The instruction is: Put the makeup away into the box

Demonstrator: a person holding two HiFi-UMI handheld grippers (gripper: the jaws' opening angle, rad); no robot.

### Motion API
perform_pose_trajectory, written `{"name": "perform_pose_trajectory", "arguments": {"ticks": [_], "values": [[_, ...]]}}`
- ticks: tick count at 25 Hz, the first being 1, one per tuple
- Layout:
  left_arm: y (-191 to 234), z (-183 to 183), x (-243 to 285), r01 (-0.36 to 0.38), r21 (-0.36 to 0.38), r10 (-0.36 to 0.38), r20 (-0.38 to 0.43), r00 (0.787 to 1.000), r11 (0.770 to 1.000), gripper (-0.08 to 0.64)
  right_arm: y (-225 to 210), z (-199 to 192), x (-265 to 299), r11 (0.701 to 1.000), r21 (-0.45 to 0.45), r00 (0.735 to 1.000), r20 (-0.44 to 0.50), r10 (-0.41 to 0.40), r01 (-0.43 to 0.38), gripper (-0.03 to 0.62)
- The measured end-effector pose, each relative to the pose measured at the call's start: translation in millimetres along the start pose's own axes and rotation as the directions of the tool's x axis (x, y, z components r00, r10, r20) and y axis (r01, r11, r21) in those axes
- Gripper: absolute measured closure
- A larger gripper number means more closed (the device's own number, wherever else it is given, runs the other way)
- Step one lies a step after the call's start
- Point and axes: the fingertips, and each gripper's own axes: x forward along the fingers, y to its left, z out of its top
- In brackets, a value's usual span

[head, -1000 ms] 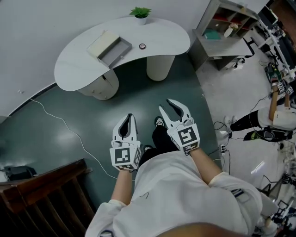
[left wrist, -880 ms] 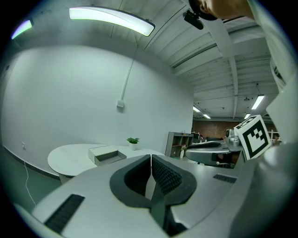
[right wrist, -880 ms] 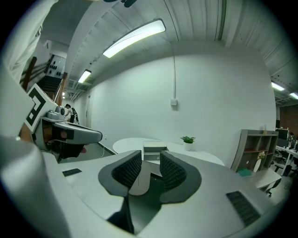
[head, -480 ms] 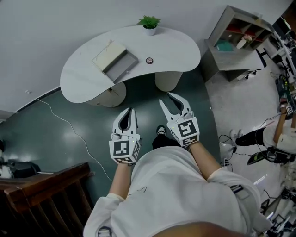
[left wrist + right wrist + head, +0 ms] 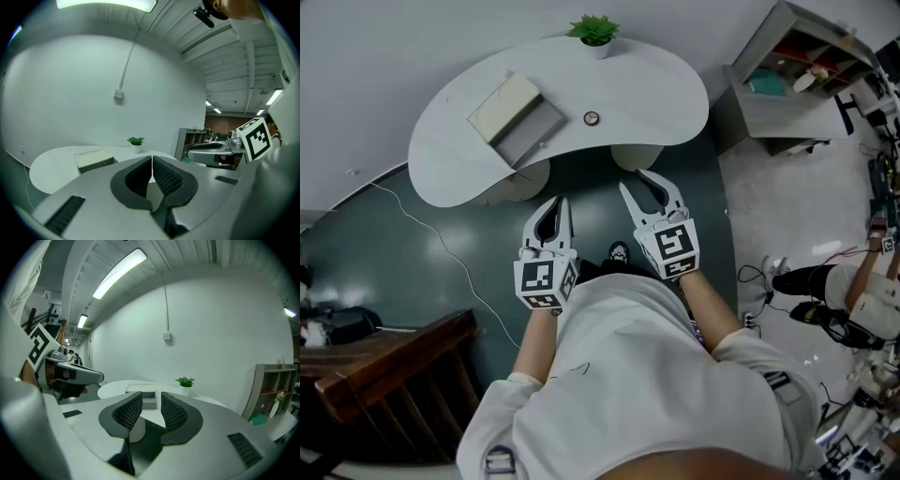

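Observation:
On the white curved table (image 5: 656, 84) stands a grey box (image 5: 516, 117) with its pale lid swung open. A small round makeup item (image 5: 592, 118) lies to the right of it. Both grippers hang in the air over the dark floor, short of the table's near edge. My left gripper (image 5: 555, 201) is shut and empty, its pads touching in the left gripper view (image 5: 152, 159). My right gripper (image 5: 639, 180) is open with nothing between the pads (image 5: 151, 401). That same box (image 5: 143, 392) shows beyond the right gripper's gap, and also at the left (image 5: 93, 159) in the left gripper view.
A potted plant (image 5: 594, 33) sits at the table's far edge. A grey shelf unit (image 5: 797, 66) stands to the right. Dark wooden furniture (image 5: 384, 366) is at the lower left, and a white cable (image 5: 441, 253) runs over the floor. Another person's legs (image 5: 825, 295) show at the far right.
Both grippers and the person have come closer to the table, which now lies nearer in the head view. The jaws look unchanged.

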Motion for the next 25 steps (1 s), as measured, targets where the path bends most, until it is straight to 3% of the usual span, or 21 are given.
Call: {"name": "perform_pose_trajectory", "arguments": {"ticks": [14, 25], "values": [[30.9, -17.3, 101.7, 0.044, -0.010, -0.044, -0.104, 0.994, 0.999, 0.535, -40.2, -31.3, 77.7, 0.997, 0.069, 0.995, -0.094, 0.031, -0.025, 0.474], [107.2, -29.5, 178.3, 0.068, -0.031, -0.072, -0.189, 0.979, 0.997, 0.535, -62.0, -67.2, 185.7, 0.995, 0.095, 0.966, -0.250, 0.060, -0.037, 0.433]]}}
